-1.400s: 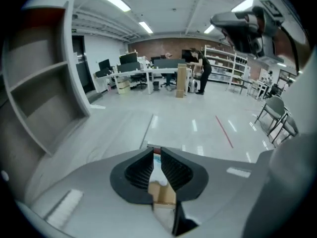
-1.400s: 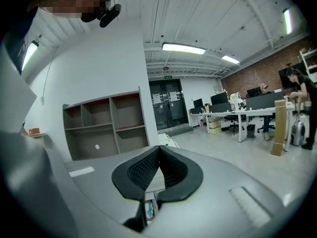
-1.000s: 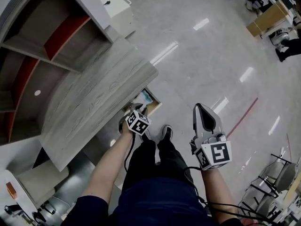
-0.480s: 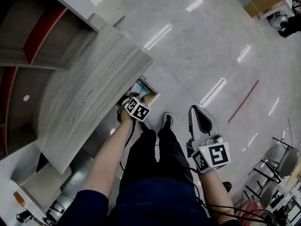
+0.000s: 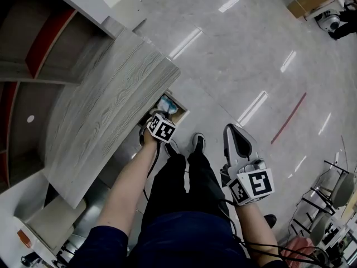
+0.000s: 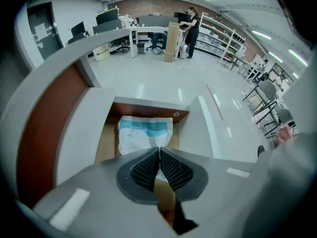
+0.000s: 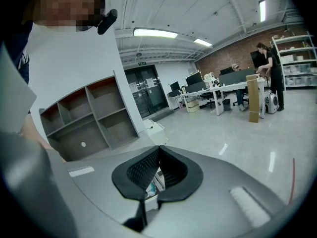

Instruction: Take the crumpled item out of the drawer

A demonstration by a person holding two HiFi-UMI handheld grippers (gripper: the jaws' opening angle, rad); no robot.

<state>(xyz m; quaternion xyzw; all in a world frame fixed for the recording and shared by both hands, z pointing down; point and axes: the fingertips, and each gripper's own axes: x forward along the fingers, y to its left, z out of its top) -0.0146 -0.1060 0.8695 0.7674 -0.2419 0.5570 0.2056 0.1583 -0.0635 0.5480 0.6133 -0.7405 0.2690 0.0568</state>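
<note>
A crumpled white and blue item lies in the open wooden drawer under the desk's edge. My left gripper hangs just above the drawer's near end, jaws shut and empty, with the item right beyond its tips. Its marker cube hides the fingertips in the head view. My right gripper is shut with nothing in it, held over the floor by my right leg, apart from the drawer.
A grey wood-grain desk top overhangs the drawer at left, with open shelves behind it. My legs and shoes stand between the grippers. There is a red floor line, and chairs at lower right.
My left gripper has crept a little further towards the drawer. The right gripper has hardly moved. Both stay shut.
</note>
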